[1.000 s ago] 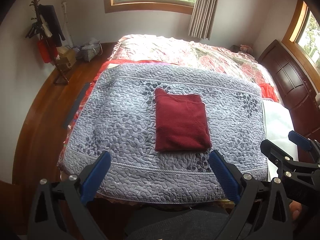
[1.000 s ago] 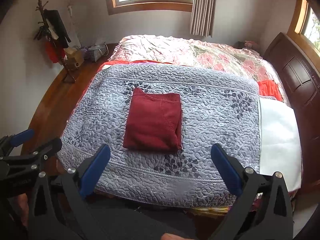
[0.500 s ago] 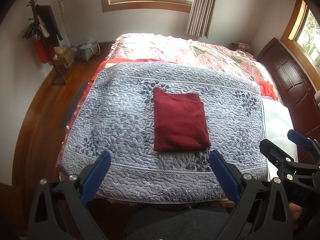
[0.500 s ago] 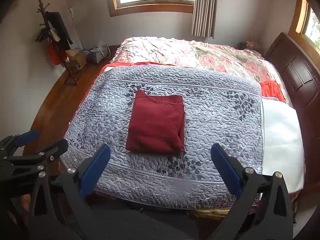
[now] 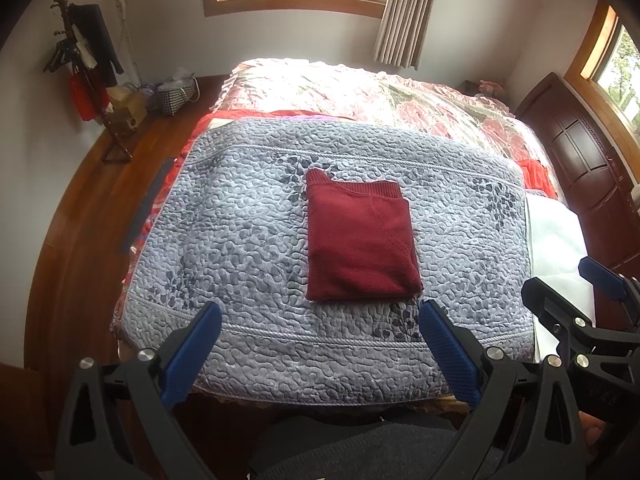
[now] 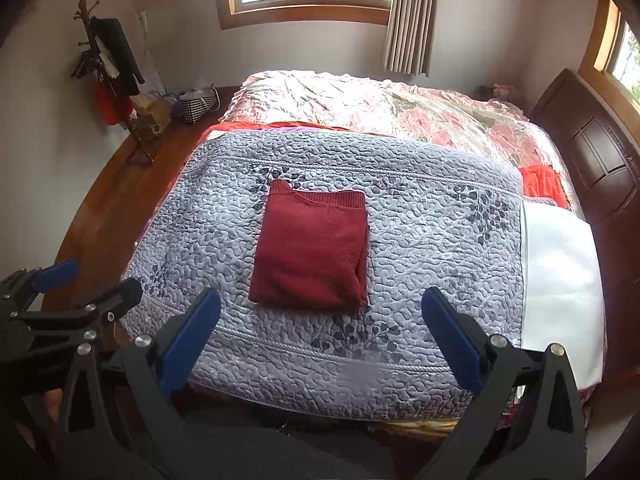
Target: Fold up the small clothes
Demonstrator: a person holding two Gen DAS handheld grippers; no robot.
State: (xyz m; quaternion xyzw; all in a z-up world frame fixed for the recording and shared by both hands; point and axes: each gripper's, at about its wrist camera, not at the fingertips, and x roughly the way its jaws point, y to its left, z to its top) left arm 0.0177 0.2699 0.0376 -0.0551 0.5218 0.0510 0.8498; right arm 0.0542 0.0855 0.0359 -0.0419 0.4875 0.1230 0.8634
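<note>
Folded red sweater (image 5: 358,240) flat on grey quilt (image 5: 224,240), both jaws wide

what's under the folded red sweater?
The red sweater lies flat on the grey quilted blanket, which shows on all four sides of it. Whatever sits directly beneath the sweater or between its folded layers is hidden.

Both cameras sit at the near edge of the bed, raised and tilted down, facing the far wall. The left wrist view looks out between the spread fingers of the left gripper (image 5: 320,334), with the folded red garment (image 5: 360,240) ahead of the jaws, nearer the right one. The right wrist view looks out through the right gripper (image 6: 320,320), with the garment (image 6: 312,252) ahead, nearer its left jaw. Both share the grey quilt (image 5: 224,216), and each catches the other gripper at its edge.
</note>
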